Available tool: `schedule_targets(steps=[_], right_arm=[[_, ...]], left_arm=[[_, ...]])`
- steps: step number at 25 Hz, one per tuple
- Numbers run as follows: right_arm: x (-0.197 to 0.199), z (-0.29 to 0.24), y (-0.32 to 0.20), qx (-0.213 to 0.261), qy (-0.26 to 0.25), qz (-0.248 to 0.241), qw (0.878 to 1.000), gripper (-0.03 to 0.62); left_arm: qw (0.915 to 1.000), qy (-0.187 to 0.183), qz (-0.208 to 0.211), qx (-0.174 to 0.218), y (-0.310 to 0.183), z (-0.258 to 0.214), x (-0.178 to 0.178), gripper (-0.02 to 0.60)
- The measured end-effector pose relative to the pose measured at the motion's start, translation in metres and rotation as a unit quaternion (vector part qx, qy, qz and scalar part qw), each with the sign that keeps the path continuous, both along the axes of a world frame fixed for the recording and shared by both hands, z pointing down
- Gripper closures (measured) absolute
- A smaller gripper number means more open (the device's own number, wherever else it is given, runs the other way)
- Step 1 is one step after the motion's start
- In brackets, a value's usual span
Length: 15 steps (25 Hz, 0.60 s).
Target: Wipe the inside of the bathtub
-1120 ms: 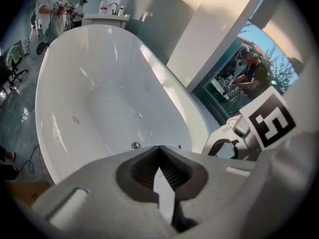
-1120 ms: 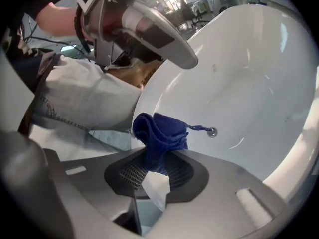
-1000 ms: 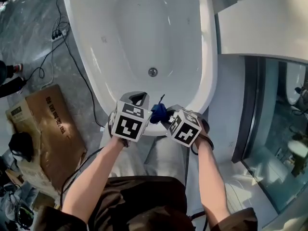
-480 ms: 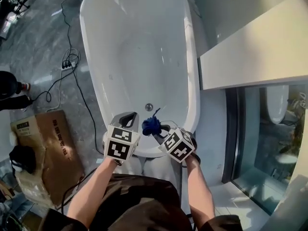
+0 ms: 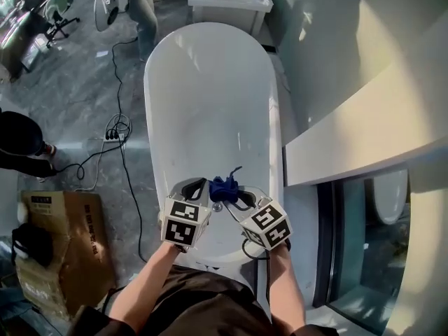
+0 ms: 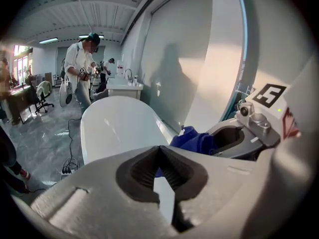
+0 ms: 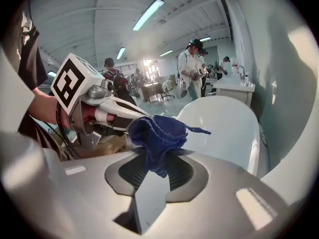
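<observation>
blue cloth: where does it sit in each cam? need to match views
Head view: blue cloth low centre, over the near end of the bathtub.
Left gripper view: right of centre, past the shut, empty left gripper.
Right gripper view: centre, pinched in the right gripper.
Shared landmark: the white bathtub, behind the cloth in all three.

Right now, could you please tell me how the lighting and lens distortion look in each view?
Head view: hard sunlight leaves bright patches and slanted shadows on the wall, with a soft sheen inside the bathtub. Left gripper view: strong fisheye curve, dark corners, a shadow on the wall. Right gripper view: same curve, the far opening blown out, the blue cloth sharp.
</observation>
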State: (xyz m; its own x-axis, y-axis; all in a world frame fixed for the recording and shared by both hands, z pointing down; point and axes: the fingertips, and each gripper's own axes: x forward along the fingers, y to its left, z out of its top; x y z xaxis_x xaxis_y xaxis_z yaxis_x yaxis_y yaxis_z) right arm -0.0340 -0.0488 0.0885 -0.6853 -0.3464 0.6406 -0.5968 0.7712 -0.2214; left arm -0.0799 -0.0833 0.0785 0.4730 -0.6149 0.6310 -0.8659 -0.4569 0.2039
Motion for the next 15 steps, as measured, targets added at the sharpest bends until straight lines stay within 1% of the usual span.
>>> schedule_targets(steps=[3, 8, 12, 15], right_arm=[[-0.003, -0.036, -0.021, 0.038, -0.013, 0.012, 0.999, 0.497], [-0.008, -0.100, -0.045, 0.106, -0.035, 0.040, 0.993, 0.497], [-0.010, -0.155, -0.066, 0.162, -0.054, 0.062, 0.983, 0.497], [-0.007, -0.195, -0.082, 0.200, -0.074, 0.086, 0.973, 0.497]], left_arm=[[0.9995, 0.008, -0.010, 0.029, -0.017, -0.034, -0.003, 0.577], [0.9948, 0.018, -0.014, 0.100, -0.033, -0.097, -0.010, 0.577], [0.9861, 0.033, -0.019, 0.162, -0.049, -0.154, -0.012, 0.577], [0.9780, 0.037, -0.022, 0.204, -0.063, -0.194, -0.008, 0.577]])
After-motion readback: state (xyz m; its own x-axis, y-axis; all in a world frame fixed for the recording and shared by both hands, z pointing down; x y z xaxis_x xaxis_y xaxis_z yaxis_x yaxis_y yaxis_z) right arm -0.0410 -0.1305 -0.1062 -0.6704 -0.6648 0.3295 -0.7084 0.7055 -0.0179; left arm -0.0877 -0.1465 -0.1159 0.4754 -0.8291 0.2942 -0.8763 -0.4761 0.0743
